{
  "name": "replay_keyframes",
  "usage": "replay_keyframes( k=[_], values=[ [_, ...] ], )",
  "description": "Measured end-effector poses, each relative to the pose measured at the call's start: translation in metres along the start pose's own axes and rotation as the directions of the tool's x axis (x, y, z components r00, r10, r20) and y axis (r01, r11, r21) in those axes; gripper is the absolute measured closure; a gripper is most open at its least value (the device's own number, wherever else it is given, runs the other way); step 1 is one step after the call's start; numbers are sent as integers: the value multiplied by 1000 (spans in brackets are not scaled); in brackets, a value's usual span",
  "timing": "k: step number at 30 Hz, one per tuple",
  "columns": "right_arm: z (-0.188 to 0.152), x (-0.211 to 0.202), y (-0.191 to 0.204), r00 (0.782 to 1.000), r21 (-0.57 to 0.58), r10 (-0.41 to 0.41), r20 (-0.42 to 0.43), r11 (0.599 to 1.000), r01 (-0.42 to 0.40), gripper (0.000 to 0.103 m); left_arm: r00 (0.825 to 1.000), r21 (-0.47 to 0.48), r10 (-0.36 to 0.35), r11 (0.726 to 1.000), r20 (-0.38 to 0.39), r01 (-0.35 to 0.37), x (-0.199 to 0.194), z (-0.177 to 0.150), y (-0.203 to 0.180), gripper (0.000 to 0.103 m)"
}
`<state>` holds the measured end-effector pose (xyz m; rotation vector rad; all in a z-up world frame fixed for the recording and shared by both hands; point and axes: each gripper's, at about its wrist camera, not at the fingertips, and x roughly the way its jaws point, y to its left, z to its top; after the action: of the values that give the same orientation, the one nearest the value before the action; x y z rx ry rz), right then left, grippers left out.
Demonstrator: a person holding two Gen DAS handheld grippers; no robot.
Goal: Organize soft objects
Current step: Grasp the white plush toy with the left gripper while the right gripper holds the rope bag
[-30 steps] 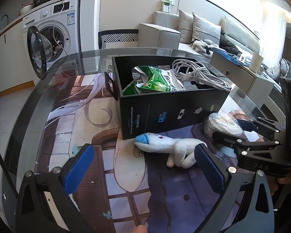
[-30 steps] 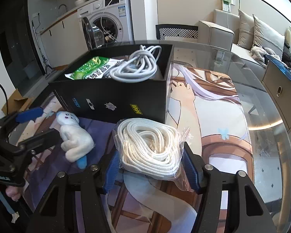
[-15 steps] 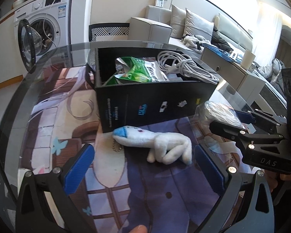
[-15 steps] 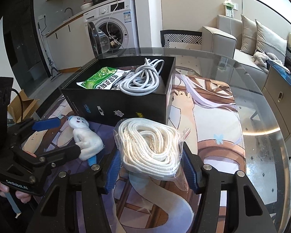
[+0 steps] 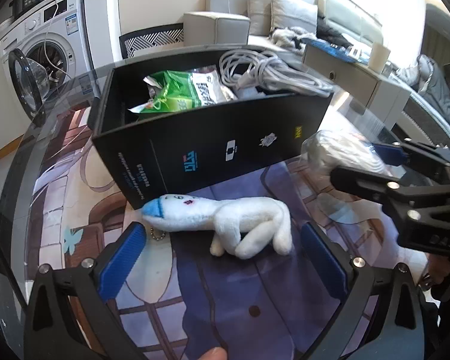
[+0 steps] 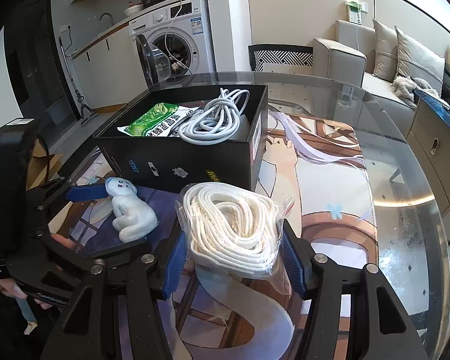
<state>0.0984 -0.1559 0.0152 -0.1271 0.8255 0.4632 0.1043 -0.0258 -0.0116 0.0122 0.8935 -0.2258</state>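
Right now the right gripper (image 6: 232, 259) pinches a bagged coil of white rope (image 6: 231, 225), its blue pads (image 6: 294, 259) pressed against both sides of the plastic, just in front of the black box (image 6: 183, 162). Inside the box lie a green packet (image 6: 153, 121) and a grey cable bundle (image 6: 216, 120). Meanwhile the left gripper (image 5: 223, 262) stands spread wide, one pad on each side of the white plush toy (image 5: 225, 219) without touching it. That toy lies on its side on the printed mat (image 5: 225, 300), its blue-tipped head just beside the box's front wall, on the glass table (image 6: 405, 225)
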Motion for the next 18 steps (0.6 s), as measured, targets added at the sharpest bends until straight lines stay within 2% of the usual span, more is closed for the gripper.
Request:
replay_keyframes(
  k=[9,11,13,18],
  values=[
    [-1,2,0,1000,0,4,-6,1000,-4,45,998,45,57,997,-15,-57,10,7,-12,0],
    [-1,2,0,1000,-1,5,-8,1000,-5,45,998,42,63,997,-14,-63,10,8,-13,3],
    [-1,2,0,1000,-2,5,-8,1000,-5,45,998,36,62,997,-7,-61,9,7,-11,16],
    [-1,1,1,1000,-7,7,-6,1000,-7,45,999,31,44,999,9,-44,5,5,-9,17]
  ],
)
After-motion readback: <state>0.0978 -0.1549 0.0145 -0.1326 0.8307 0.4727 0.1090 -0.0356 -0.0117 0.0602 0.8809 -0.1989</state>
